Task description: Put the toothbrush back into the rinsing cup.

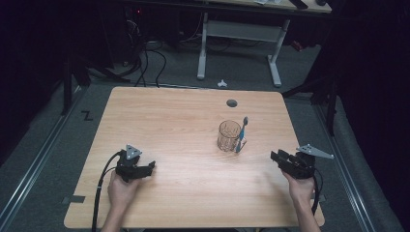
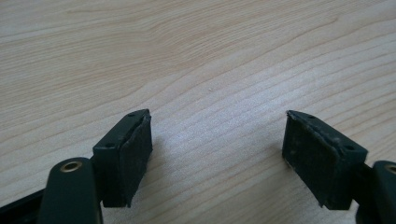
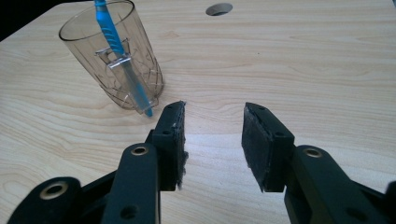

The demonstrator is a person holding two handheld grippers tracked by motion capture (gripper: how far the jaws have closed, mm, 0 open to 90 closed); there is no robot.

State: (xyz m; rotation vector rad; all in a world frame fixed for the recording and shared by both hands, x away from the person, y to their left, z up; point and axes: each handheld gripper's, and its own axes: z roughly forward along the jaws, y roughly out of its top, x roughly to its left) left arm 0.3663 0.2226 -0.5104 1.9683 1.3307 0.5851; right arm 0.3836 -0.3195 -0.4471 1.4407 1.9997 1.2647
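A clear plastic cup [image 1: 227, 136] stands upright right of the middle of the wooden table [image 1: 174, 121]. A blue toothbrush [image 1: 243, 131] leans on its outer right side, in what looks like a clear clip, its lower end on the wood. In the right gripper view the cup [image 3: 93, 51] and the toothbrush [image 3: 116, 46] lie ahead and to the left. My right gripper [image 1: 275, 155] [image 3: 214, 116] rests near the right edge, open, nothing between its pads. Near the front left, my left gripper [image 1: 151, 166] [image 2: 217, 126] stands wide open over bare wood.
A round cable hole [image 1: 232, 103] [image 3: 218, 8] sits in the tabletop behind the cup. Beyond the far edge a white-legged desk frame [image 1: 239, 46] and cables [image 1: 145, 63] stand on the grey floor. A small white object [image 1: 222, 83] lies on the floor there.
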